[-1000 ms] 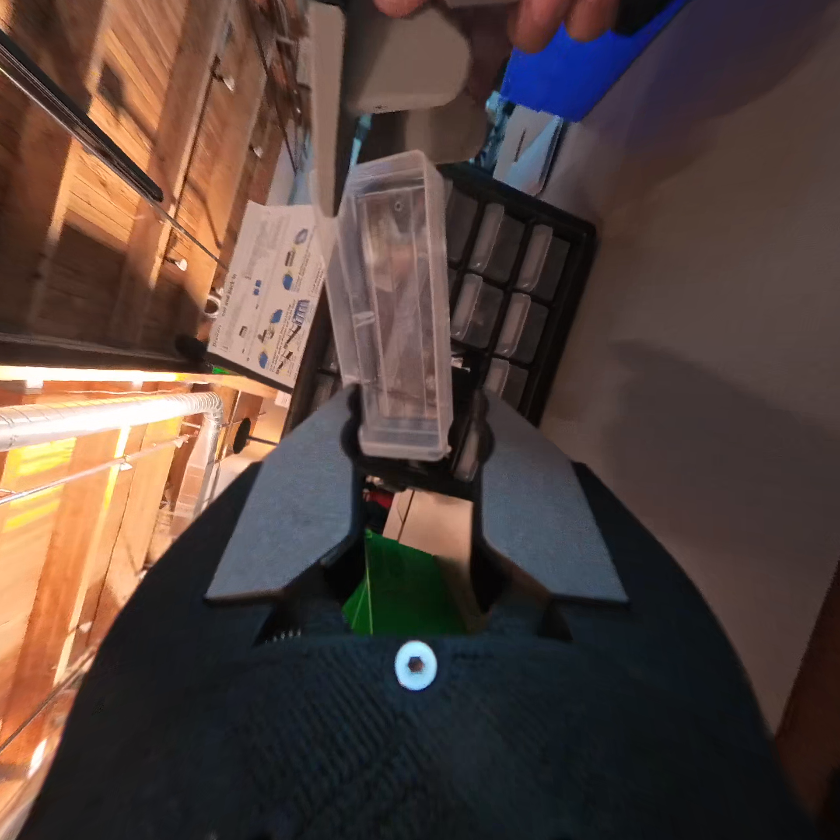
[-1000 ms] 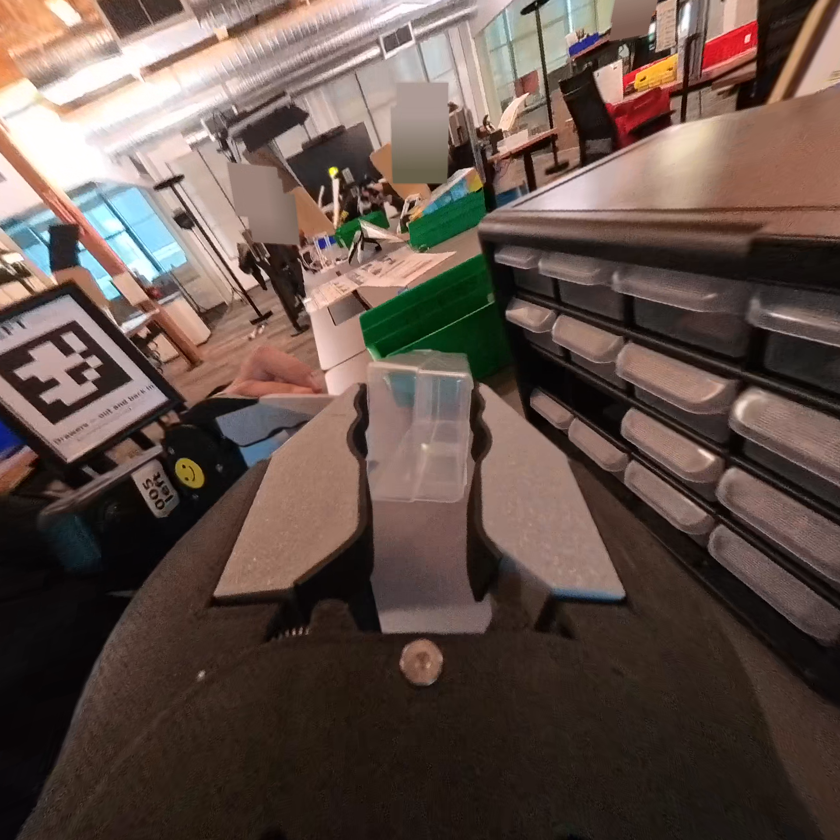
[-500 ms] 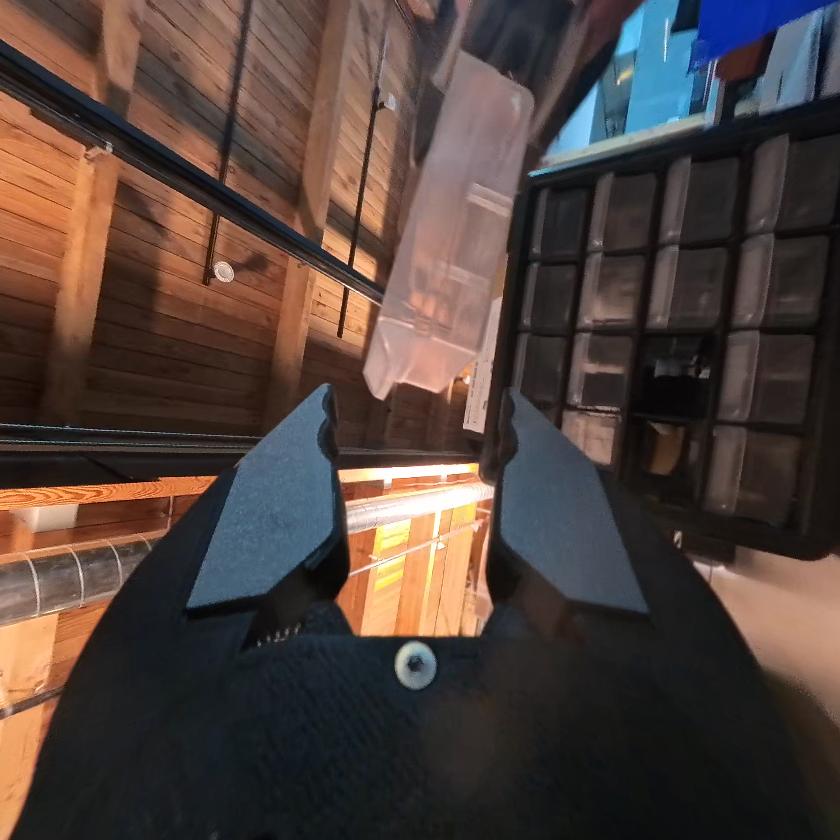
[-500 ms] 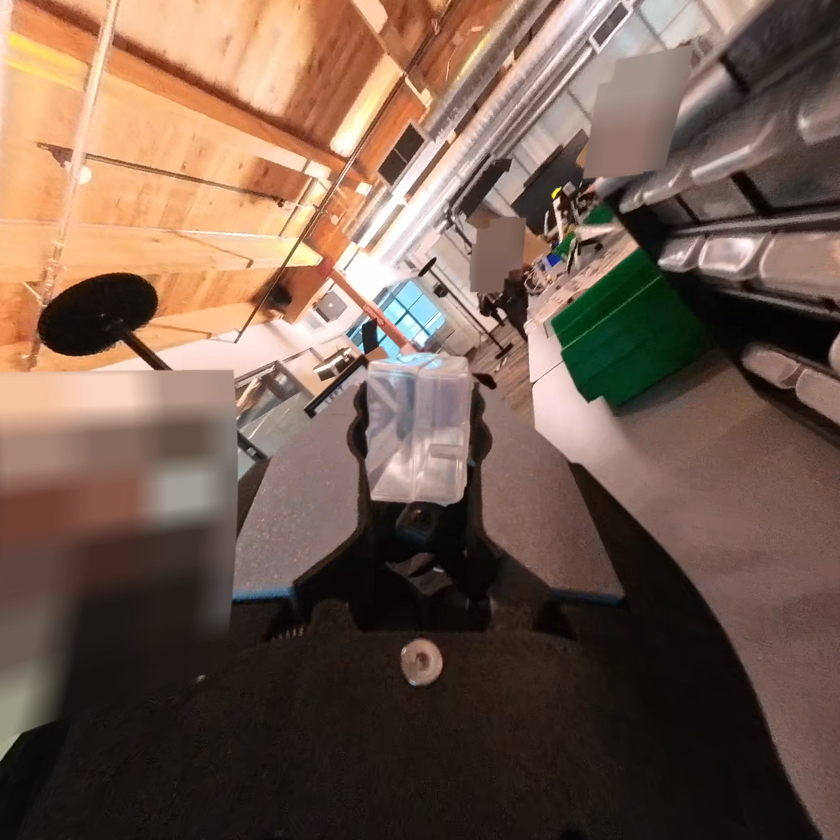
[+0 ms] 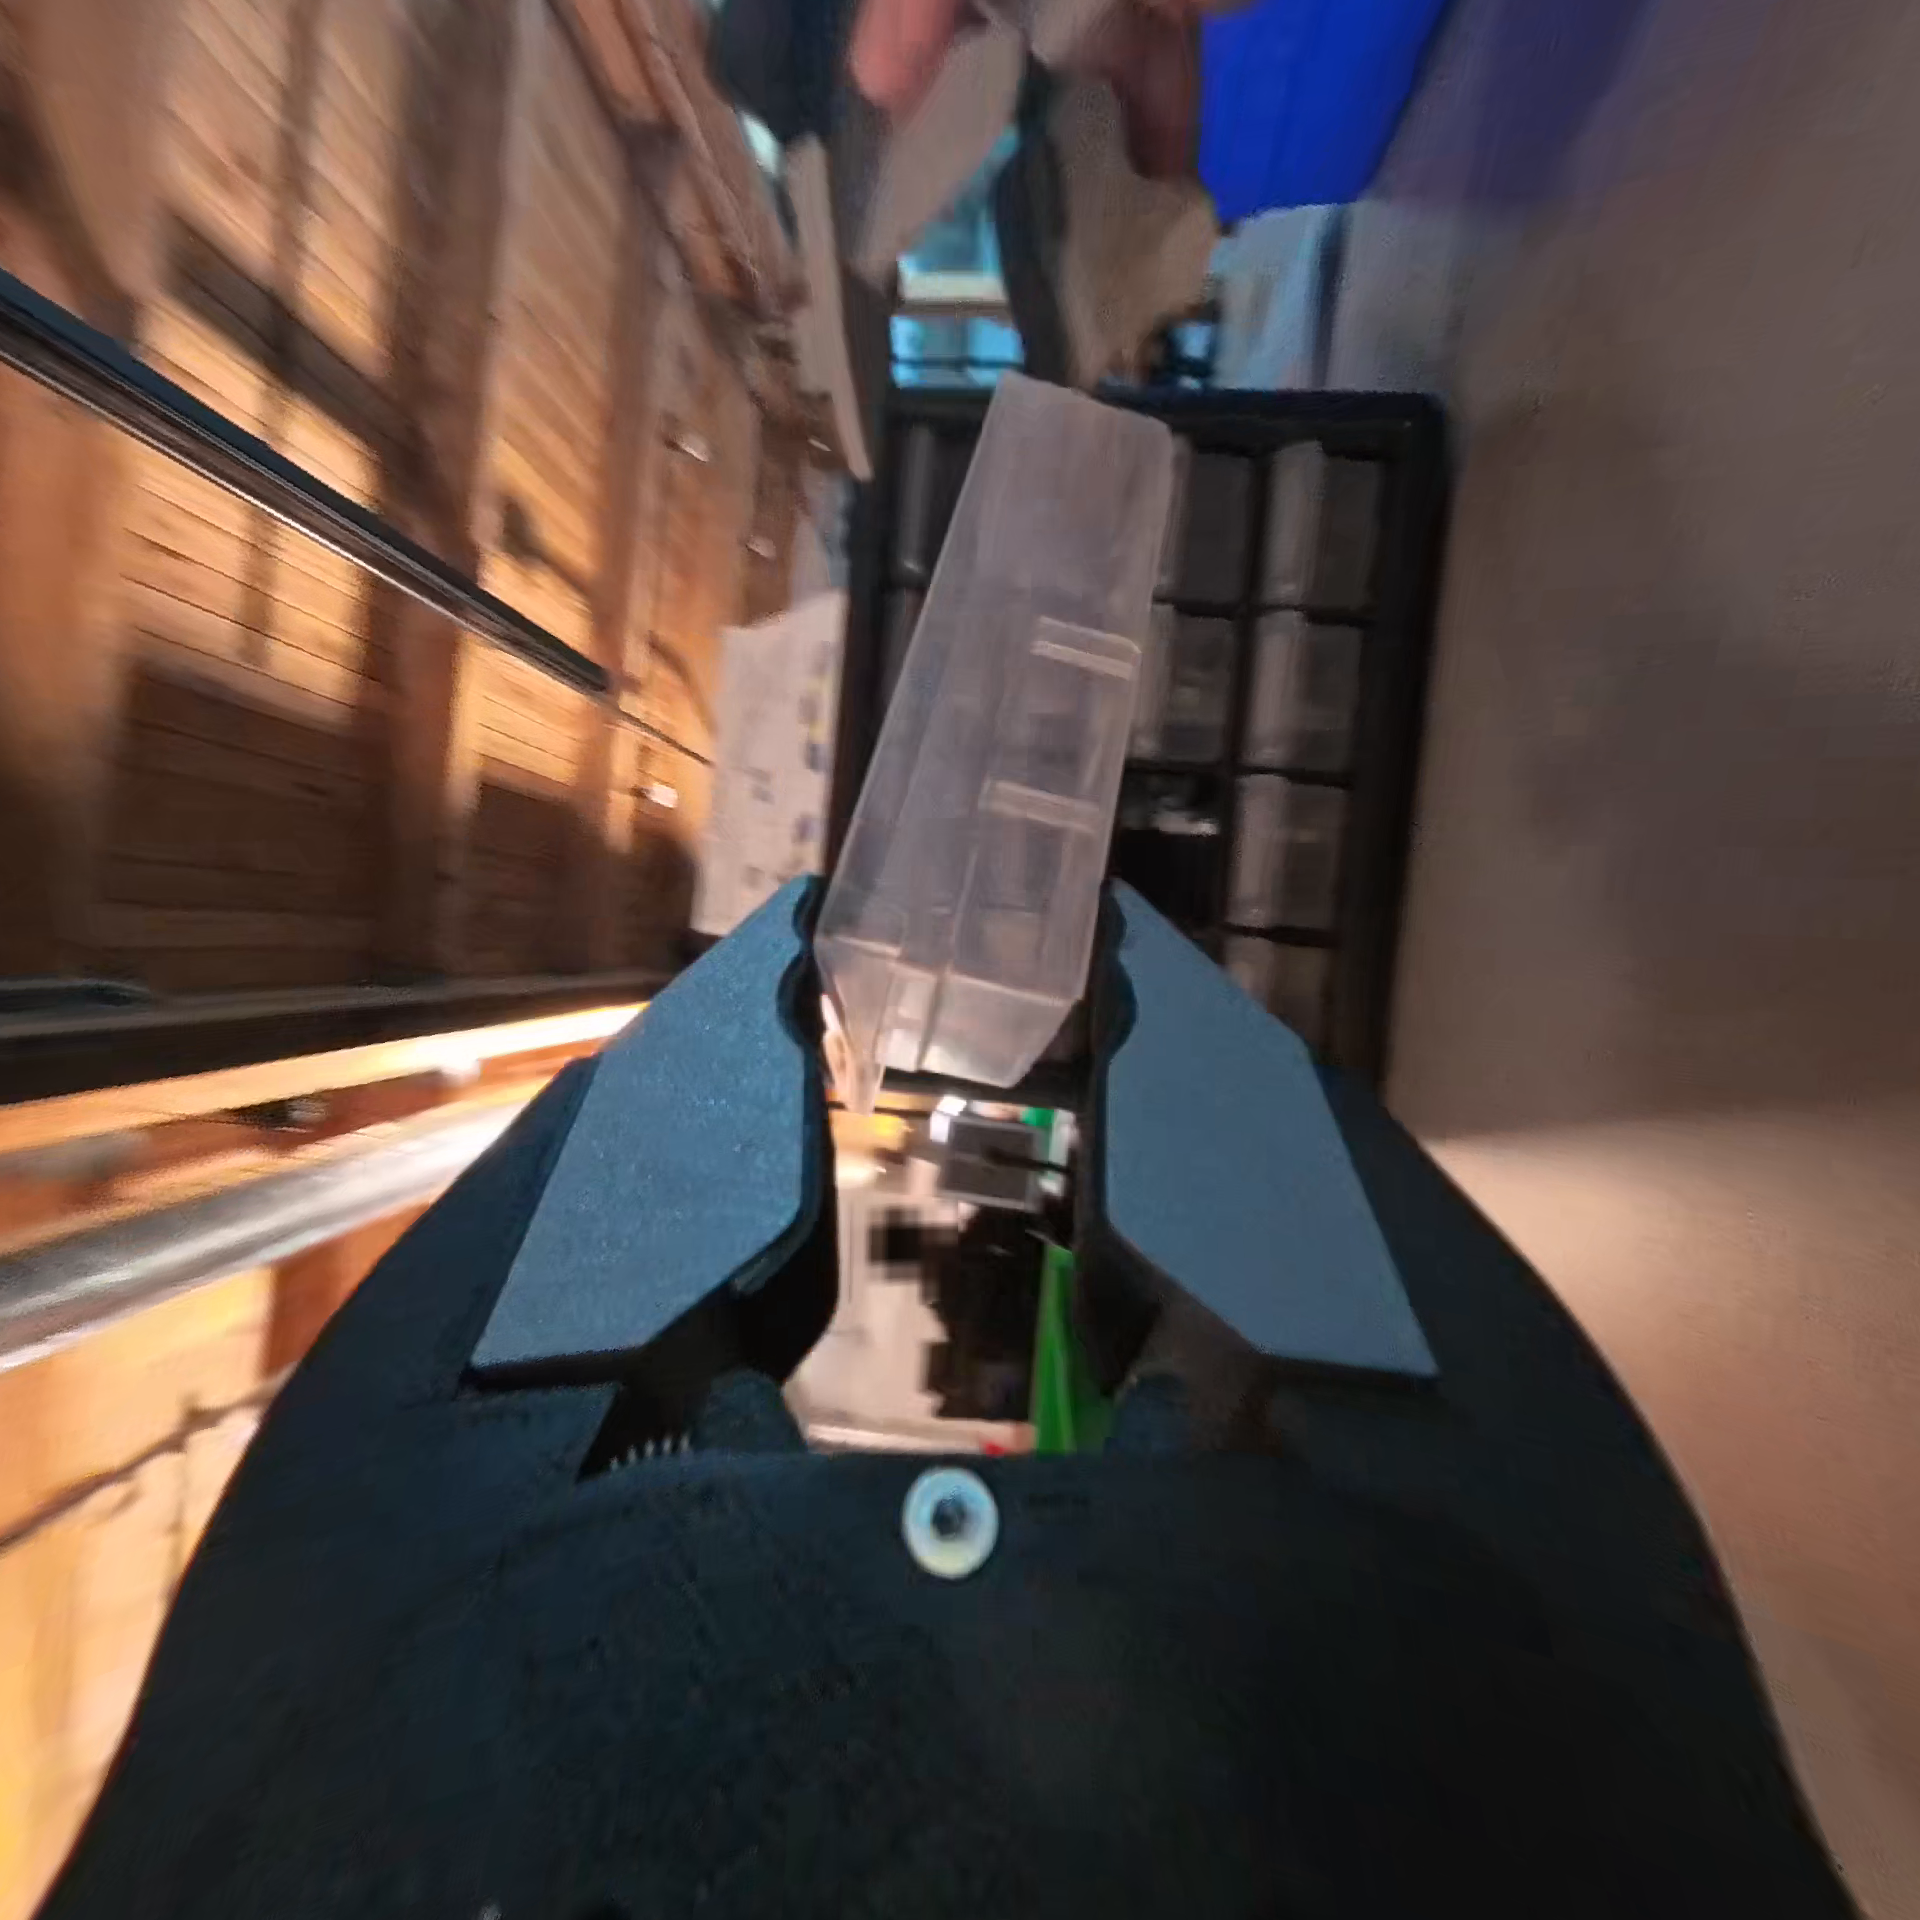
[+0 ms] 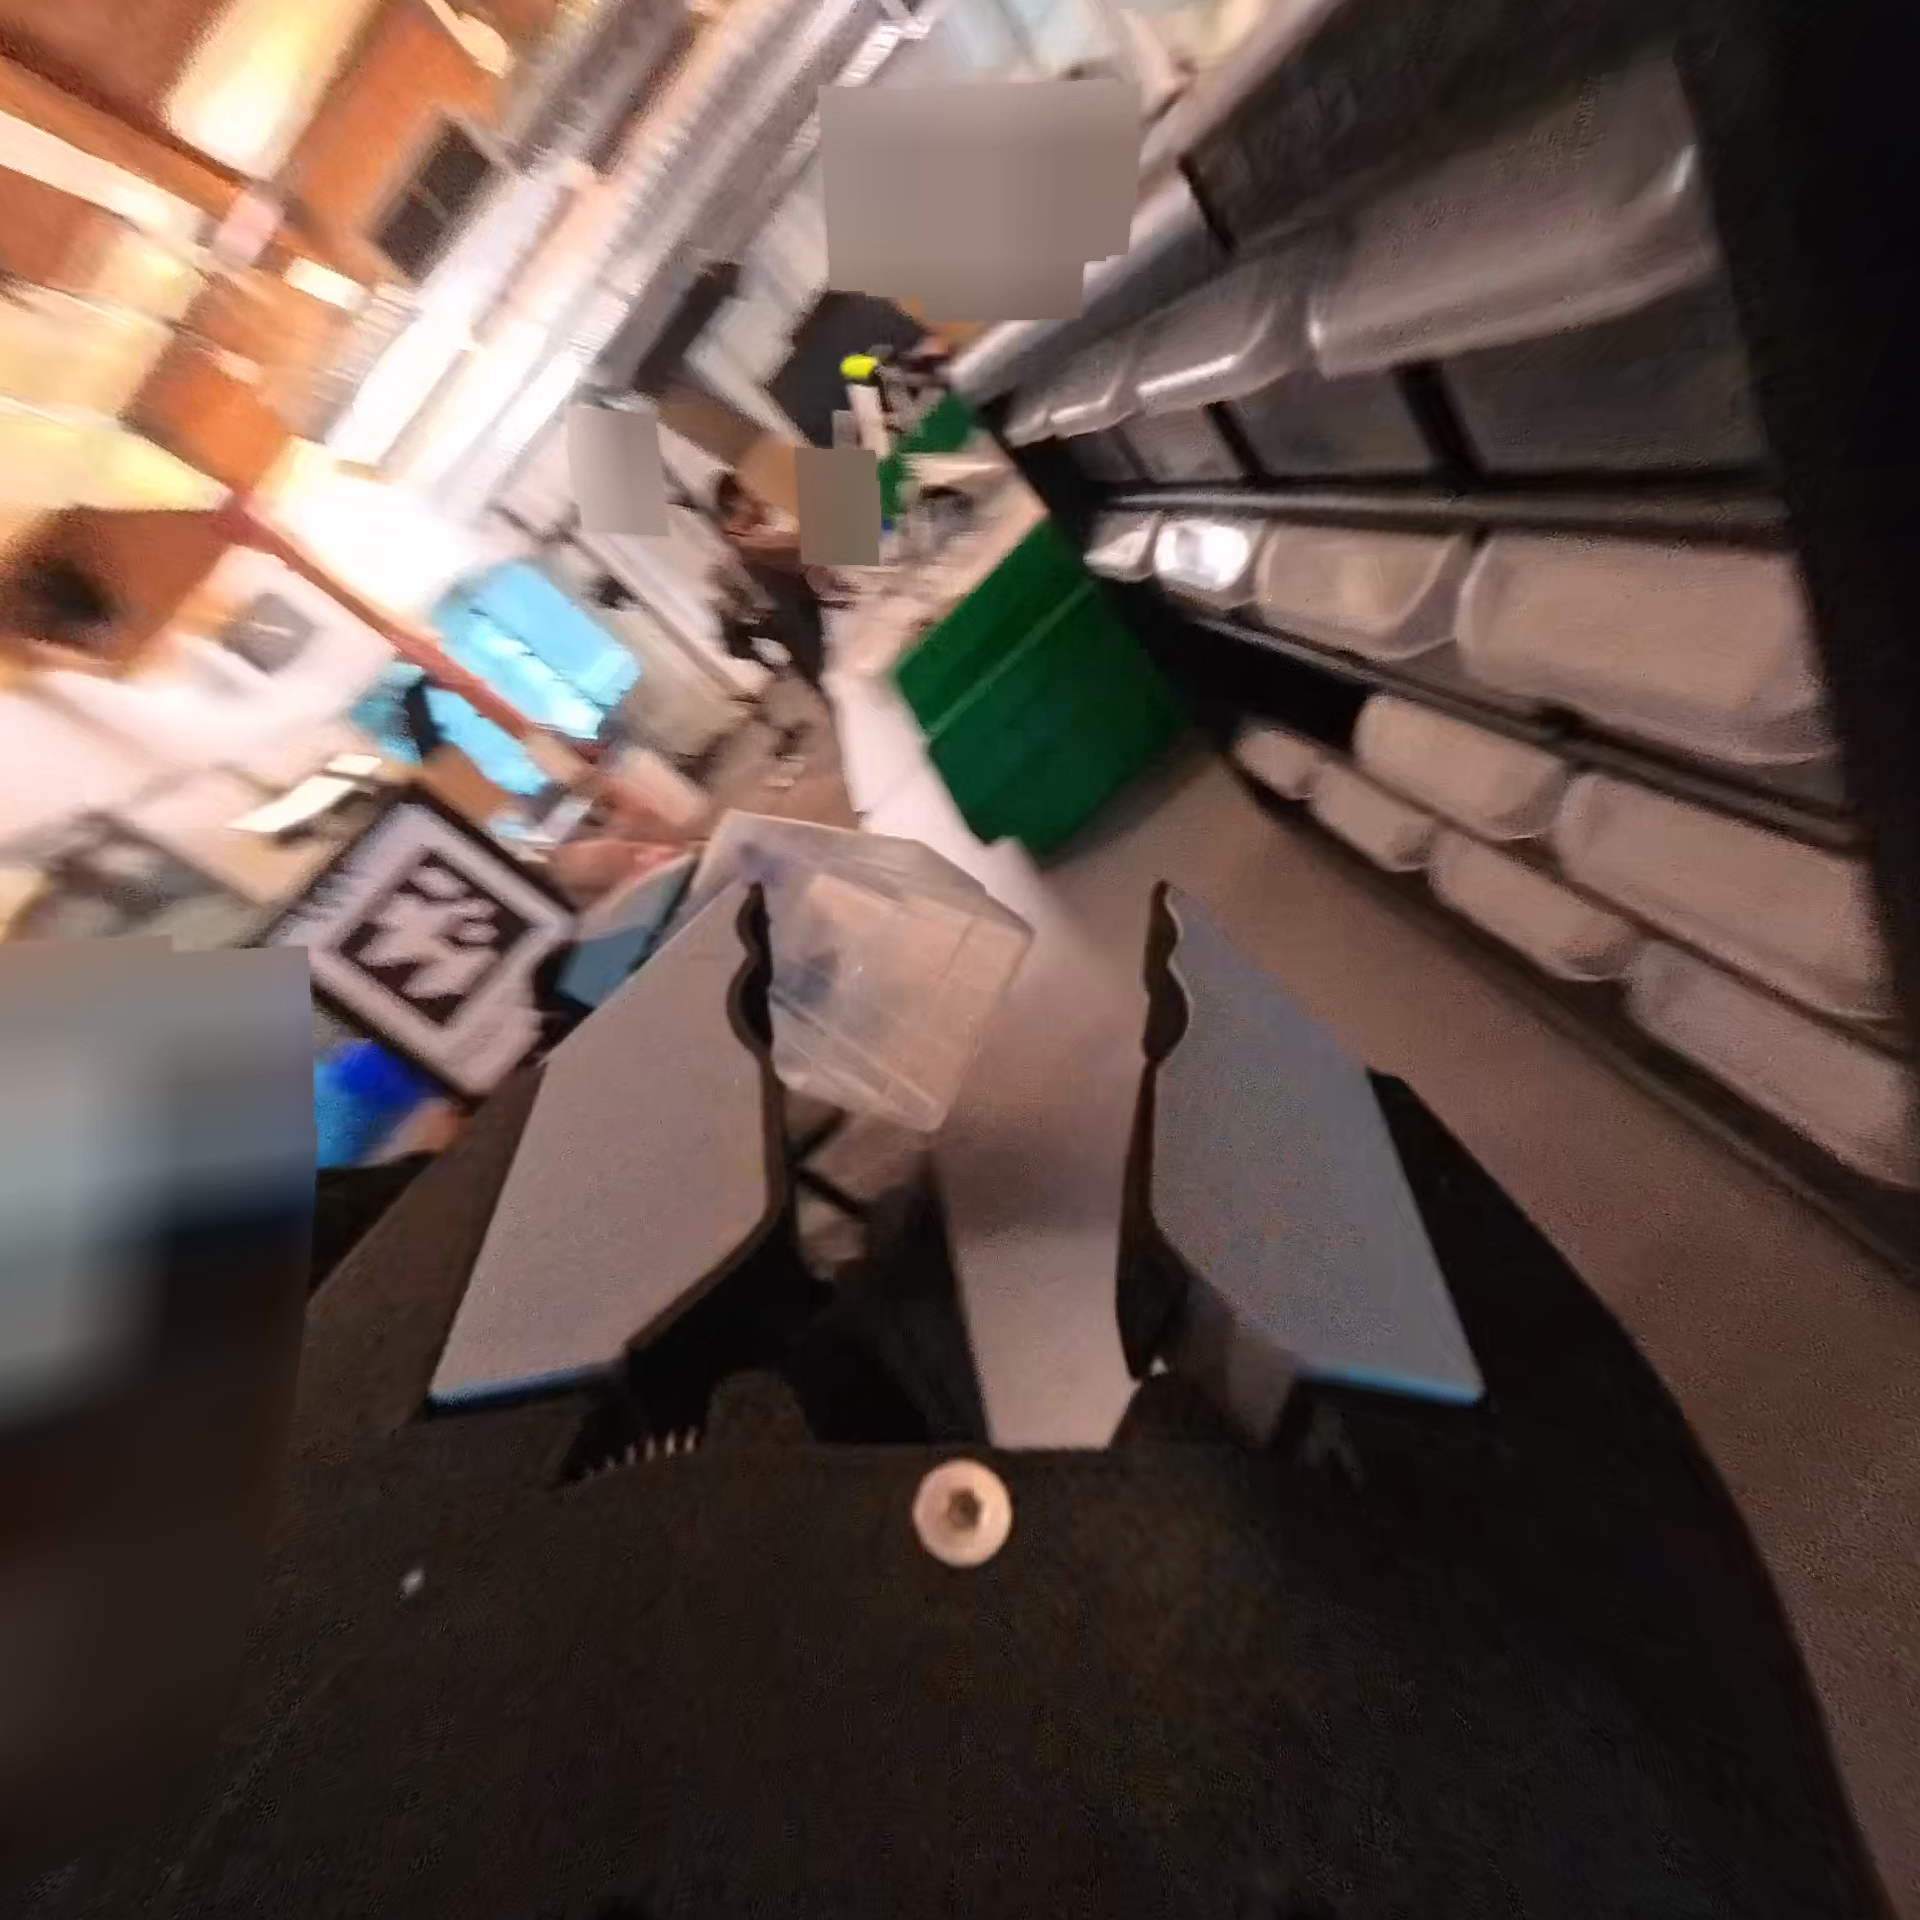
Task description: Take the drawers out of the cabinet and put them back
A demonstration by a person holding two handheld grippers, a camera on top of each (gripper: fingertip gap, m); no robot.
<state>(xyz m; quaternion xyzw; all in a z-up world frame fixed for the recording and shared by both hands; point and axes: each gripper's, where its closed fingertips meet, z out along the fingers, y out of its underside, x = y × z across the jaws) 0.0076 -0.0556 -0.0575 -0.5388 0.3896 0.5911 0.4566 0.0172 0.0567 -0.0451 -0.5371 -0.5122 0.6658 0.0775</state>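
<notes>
Drawer: long clear plastic drawer, tilted, its near end between the left gripper's tips, its far end rising toward the other gripper at the top of the left wrist view. The same drawer shows in the right wrist view, lying against the left-hand finger with a gap on the other side.
Left gripper: black two-finger gripper, jaws narrowed on the drawer's near end; both fingers appear to touch its sides.
Right gripper: grey-faced two-finger gripper, jaws spread wide, not closed on the drawer. Seen from the left wrist view it is a blurred grey shape above the drawer, with a person's fingers on it.
Cabinet: black plastic cabinet of small translucent drawers, behind the held drawer; one slot in it looks dark and open. In the right wrist view its drawer fronts fill the right side.
Surface: beige tabletop under the cabinet.
Surroundings: green plastic crate beyond the cabinet; black-and-white marker board at left; both views are motion-blurred.
</notes>
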